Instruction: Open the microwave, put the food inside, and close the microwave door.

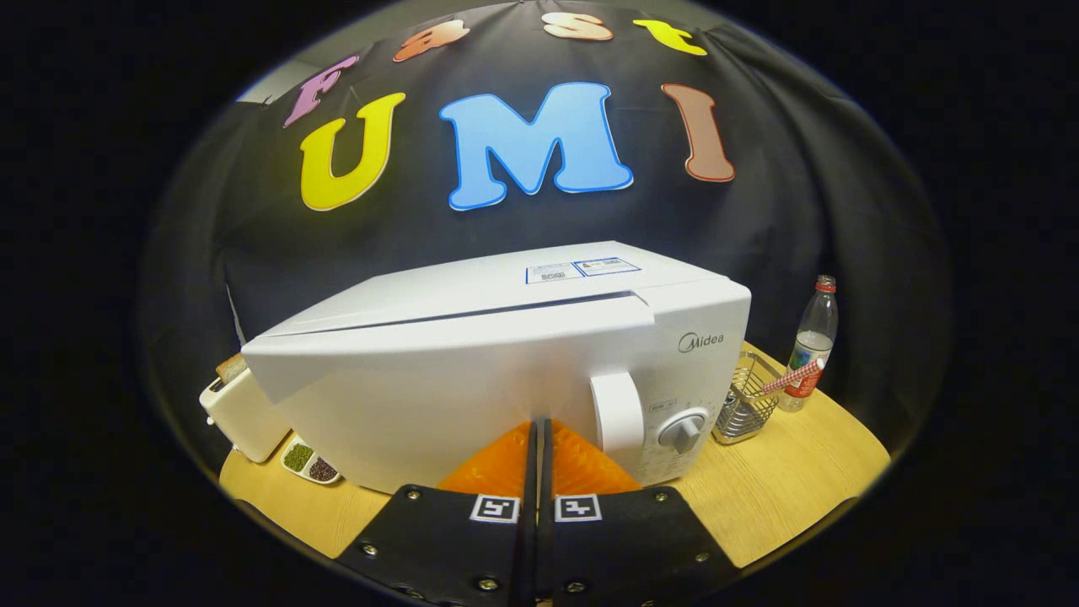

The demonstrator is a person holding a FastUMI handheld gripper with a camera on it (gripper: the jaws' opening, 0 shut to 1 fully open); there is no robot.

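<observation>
The single fisheye camera rode on the hand-held gripper (537, 432) and looked forward along its two fingers, which stood pressed together. It sat low over the table (792, 472), very near the microwave (472, 371), facing its closed door from a slight angle, with the booth's wall behind.

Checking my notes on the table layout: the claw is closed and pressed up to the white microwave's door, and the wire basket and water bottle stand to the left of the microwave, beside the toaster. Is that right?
Not quite. In the gripper view the wire basket and water bottle stand right of the microwave, on the opposite side from the toaster. The rest holds: the claw is closed at the door.
</observation>
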